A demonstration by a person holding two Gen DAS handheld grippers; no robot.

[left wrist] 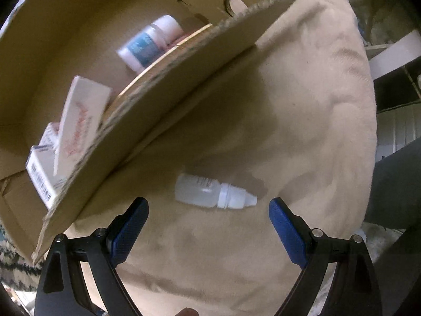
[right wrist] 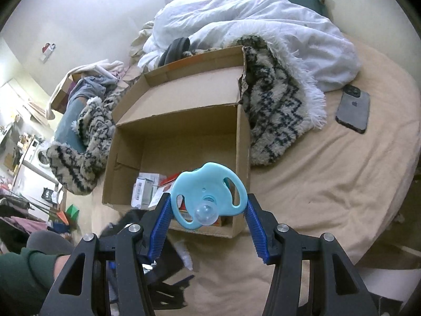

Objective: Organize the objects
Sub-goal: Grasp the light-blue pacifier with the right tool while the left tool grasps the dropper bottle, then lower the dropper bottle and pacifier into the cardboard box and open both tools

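Your left gripper (left wrist: 208,205) hangs wide open over the small clear plastic dropper bottle (left wrist: 213,192), lying on the beige bedsheet (left wrist: 289,105) just beside the brown cardboard box (left wrist: 163,84). It's light and slick, so pinch the body (not the cap). Your right gripper (right wrist: 208,208) pinches a light blue plastic pacifier (right wrist: 208,197).

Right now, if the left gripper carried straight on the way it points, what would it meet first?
Probably the small clear plastic dropper bottle lying on the beige bedsheet, just ahead between the open fingers; depth is uncertain.
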